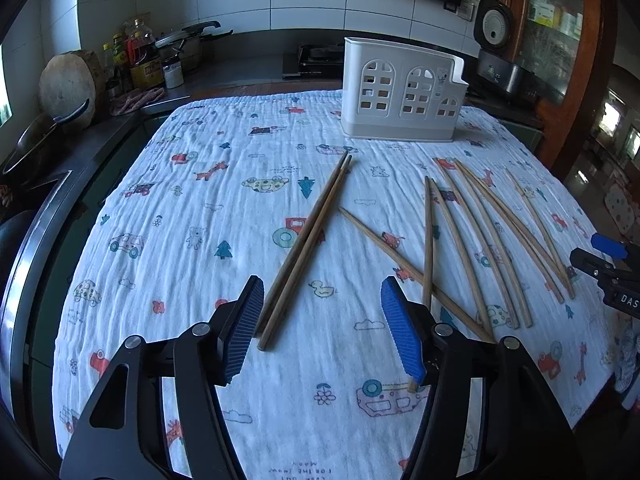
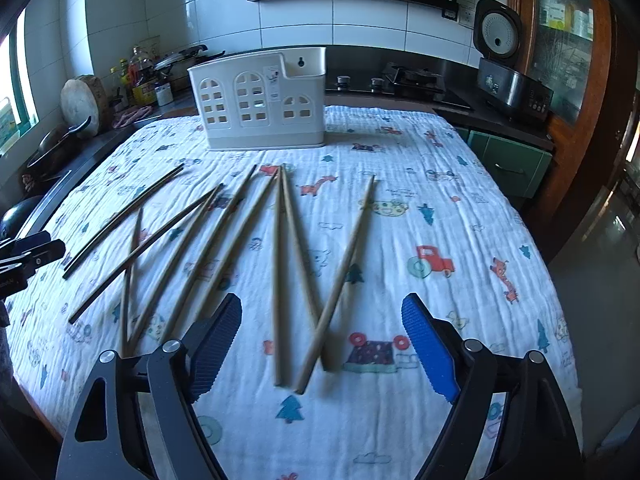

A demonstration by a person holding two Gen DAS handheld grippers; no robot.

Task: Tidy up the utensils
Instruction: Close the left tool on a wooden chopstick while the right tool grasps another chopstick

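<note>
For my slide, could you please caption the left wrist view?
Open left gripper above dark wooden chopstick pair on printed cloth.

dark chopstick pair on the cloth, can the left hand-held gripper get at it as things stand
Probably yes. The dark chopstick pair lies flat with its near ends between the open pads of the left hand-held gripper, and nothing covers it; the lighter chopstick lies apart.

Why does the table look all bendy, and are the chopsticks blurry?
Left wrist view: the fisheye lens bows the tablecloth edges, and the chopsticks look sharp. Right wrist view: same bowing, and the chopsticks smear slightly near their close ends. Both pictures look bluish, dark at the corners.
</note>
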